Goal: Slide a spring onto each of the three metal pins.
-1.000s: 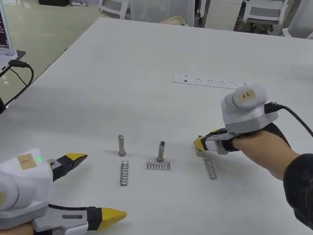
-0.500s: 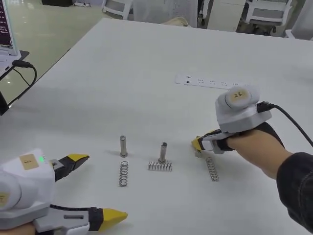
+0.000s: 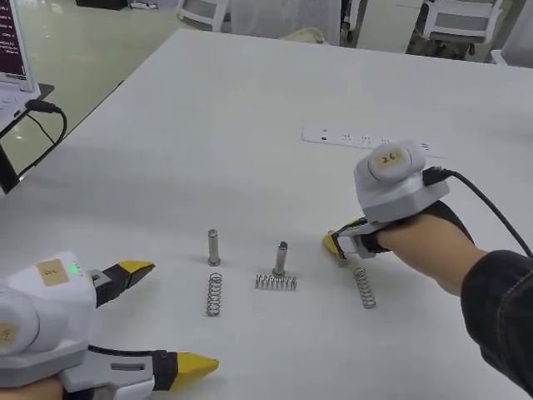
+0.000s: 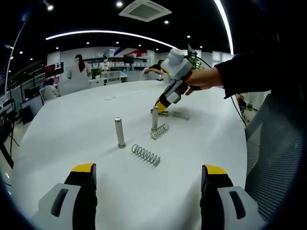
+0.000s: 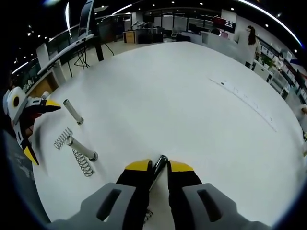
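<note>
Head view looked down on a white table [image 3: 250,125] where no spring sat on a pin yet, so the task seemed to stand at its very beginning. The right gripper [image 3: 337,244] had its jaws drawn nearly together around the third pin [image 5: 159,165]. In the right gripper view the yellow tips pressed it from both sides, so it appeared to hold the pin. The right spring [image 3: 365,287] lay flat just beside that gripper. The left pin [image 3: 213,247] and the middle pin [image 3: 281,258] stood upright, apart from each other. The left spring [image 3: 214,294] lay just before the first one, and the middle spring [image 3: 275,283] lay at the foot of the second one, perhaps touching it. The left gripper [image 3: 176,315] hovered on the person's side with its jaws wide apart and nothing between them.

Probably the step in hand was to secure the third pin. The next move would call for the free gripper to pick up a spring by its side, line its open end with the pin's top and slide it on without bending it.

The surface was smooth and matt, with a white power strip [image 3: 366,142] farther back. A laptop [image 3: 8,50] with a black cable [image 3: 46,112] stood at the left, and office chairs [image 3: 441,21] stood behind the table.
</note>
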A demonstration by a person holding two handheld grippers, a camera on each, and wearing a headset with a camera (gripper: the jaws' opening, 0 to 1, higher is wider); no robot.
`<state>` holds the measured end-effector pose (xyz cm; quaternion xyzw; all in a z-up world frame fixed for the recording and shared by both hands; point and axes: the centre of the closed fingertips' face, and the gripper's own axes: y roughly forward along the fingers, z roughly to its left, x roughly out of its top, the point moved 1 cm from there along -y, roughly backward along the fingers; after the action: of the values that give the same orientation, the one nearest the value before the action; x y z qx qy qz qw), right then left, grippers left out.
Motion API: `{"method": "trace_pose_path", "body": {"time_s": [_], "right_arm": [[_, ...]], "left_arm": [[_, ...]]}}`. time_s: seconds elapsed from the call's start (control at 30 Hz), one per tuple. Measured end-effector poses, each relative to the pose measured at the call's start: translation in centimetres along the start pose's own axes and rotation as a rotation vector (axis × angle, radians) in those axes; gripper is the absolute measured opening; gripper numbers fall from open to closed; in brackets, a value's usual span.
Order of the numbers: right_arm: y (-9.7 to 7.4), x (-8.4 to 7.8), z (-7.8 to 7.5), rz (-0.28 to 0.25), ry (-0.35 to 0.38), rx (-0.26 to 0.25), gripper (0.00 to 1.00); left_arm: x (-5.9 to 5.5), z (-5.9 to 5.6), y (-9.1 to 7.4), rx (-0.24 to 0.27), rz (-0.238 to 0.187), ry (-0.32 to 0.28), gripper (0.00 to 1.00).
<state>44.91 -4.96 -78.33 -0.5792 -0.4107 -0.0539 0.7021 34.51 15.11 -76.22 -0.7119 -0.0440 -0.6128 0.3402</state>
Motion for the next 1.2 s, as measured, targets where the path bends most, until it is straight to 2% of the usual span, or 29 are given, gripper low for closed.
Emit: {"method": "trace_pose_path", "body": {"time_s": [0.23,0.53,0.77,1.2], "right_arm": [[-0.1,0.1,0.0,0.036,-0.040,-0.019,0.08],[0.0,0.2,0.2,0.041,-0.075,-0.024,0.06],[-0.1,0.0,0.1,0.025,-0.062,-0.016,0.06],[-1.4,1.1,0.0,-0.065,0.019,0.021,0.06]], "left_arm": [[0.0,0.0,0.0,0.001,0.000,-0.001,0.87],[0.0,0.0,0.0,0.001,0.002,-0.002,0.86],[0.1,0.0,0.0,0.004,-0.001,-0.003,0.86],[0.2,-0.2,0.0,0.000,0.001,0.004,0.86]]}}
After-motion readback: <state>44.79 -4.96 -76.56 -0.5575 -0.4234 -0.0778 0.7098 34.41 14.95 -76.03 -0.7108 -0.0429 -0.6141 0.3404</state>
